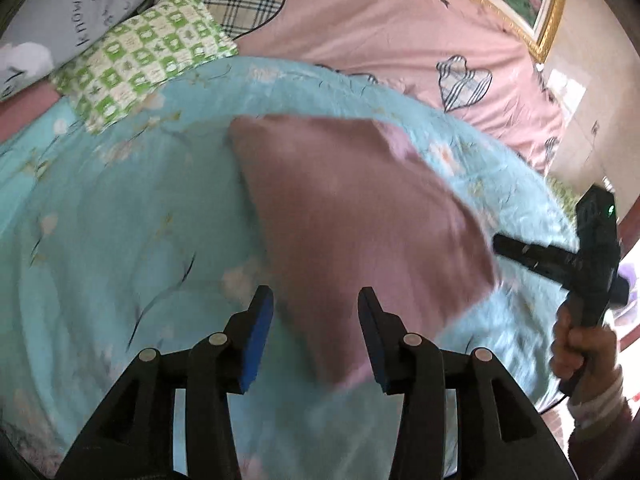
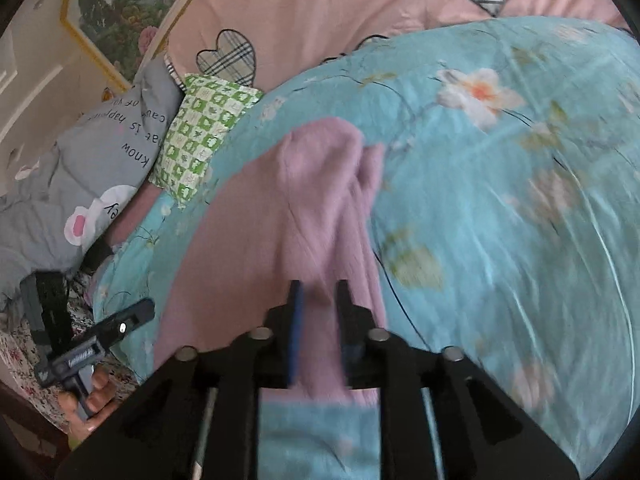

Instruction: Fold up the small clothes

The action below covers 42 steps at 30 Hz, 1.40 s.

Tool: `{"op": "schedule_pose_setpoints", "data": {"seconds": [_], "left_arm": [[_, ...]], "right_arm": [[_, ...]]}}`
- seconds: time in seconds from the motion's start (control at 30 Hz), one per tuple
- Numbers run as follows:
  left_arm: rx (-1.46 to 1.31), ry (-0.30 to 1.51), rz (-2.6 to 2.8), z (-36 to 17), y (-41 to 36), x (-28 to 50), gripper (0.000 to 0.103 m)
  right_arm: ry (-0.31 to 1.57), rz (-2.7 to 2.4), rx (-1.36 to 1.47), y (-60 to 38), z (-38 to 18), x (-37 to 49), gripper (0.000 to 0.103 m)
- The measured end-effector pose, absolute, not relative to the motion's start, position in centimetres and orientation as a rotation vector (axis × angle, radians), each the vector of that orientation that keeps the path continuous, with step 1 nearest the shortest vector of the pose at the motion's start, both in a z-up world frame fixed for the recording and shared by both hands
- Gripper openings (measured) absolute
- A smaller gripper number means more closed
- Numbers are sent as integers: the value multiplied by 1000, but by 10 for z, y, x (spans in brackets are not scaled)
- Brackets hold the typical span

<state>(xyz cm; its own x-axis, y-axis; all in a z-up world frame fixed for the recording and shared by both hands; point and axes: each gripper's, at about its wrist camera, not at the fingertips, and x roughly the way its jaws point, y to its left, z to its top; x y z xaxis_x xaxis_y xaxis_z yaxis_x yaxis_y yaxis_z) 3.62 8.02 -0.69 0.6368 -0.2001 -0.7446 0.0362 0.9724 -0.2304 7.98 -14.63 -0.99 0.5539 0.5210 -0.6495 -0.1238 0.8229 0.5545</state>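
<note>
A small pink garment (image 1: 340, 216) lies on the turquoise floral quilt (image 1: 120, 220), blurred by motion. My left gripper (image 1: 316, 340) is open and empty, its blue-padded jaws standing wide over the garment's near edge. My right gripper (image 2: 318, 320) is shut on a gathered fold of the pink garment (image 2: 316, 184), which drapes up from the quilt (image 2: 500, 220) between its jaws. The right gripper also shows in the left wrist view (image 1: 496, 245) at the garment's right edge, held by a hand. The left gripper shows in the right wrist view (image 2: 148, 308) at the lower left.
A green-and-white checked pillow (image 1: 140, 56) and a grey printed pillow (image 1: 60, 20) lie at the head of the bed. A pink sheet with plaid hearts (image 1: 380, 40) lies beyond the quilt. A gold-framed picture (image 1: 536, 4) hangs on the wall.
</note>
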Motion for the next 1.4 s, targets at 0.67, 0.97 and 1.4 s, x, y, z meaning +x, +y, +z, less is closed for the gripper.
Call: {"op": "schedule_pose_setpoints", "data": {"seconds": [0.67, 0.97, 1.4], "left_arm": [[-104, 959, -83, -50, 51, 36, 11], [-35, 947, -57, -65, 43, 30, 10], [-101, 879, -204, -10, 65, -9, 22]], "right_arm": [[931, 376, 381, -133, -27, 66, 9], [984, 312, 282, -143, -46, 60, 7], [925, 350, 381, -158, -11, 30, 28]]}}
